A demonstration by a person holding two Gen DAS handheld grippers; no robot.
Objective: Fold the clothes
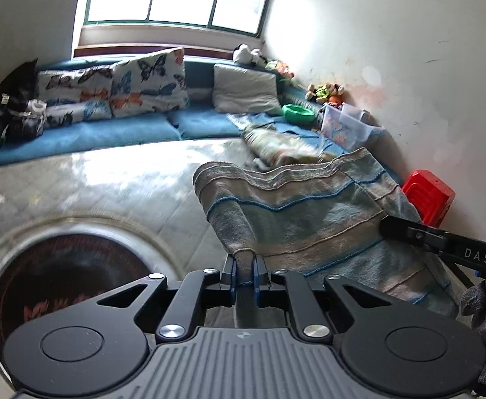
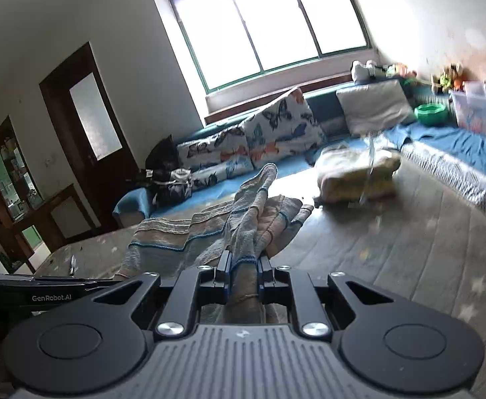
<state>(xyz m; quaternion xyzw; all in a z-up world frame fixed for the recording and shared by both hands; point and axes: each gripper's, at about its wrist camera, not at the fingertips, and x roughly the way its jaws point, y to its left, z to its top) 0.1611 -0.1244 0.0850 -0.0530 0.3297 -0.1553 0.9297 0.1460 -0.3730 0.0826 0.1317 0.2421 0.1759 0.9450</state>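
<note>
A grey and blue striped knit garment (image 1: pixel 309 219) is stretched above a glass-topped table (image 1: pixel 116 186). My left gripper (image 1: pixel 244 267) is shut on one bunched corner of it at the near edge. The right gripper's body shows at the right edge of the left wrist view (image 1: pixel 442 242), against the garment's other side. In the right wrist view my right gripper (image 2: pixel 244 264) is shut on a gathered edge of the same garment (image 2: pixel 243 219), which rises in a ridge ahead of the jaws. The left gripper's body (image 2: pixel 43 291) shows at the lower left.
A folded yellowish cloth pile (image 2: pixel 356 173) lies farther back on the table. A blue corner sofa (image 1: pixel 116 129) with butterfly cushions (image 1: pixel 149 83) runs behind. A green bowl (image 1: pixel 297 113), a clear plastic box (image 1: pixel 346 124) and a red stool (image 1: pixel 427 196) are at the right. A round opening (image 1: pixel 66 286) is in the table at the left.
</note>
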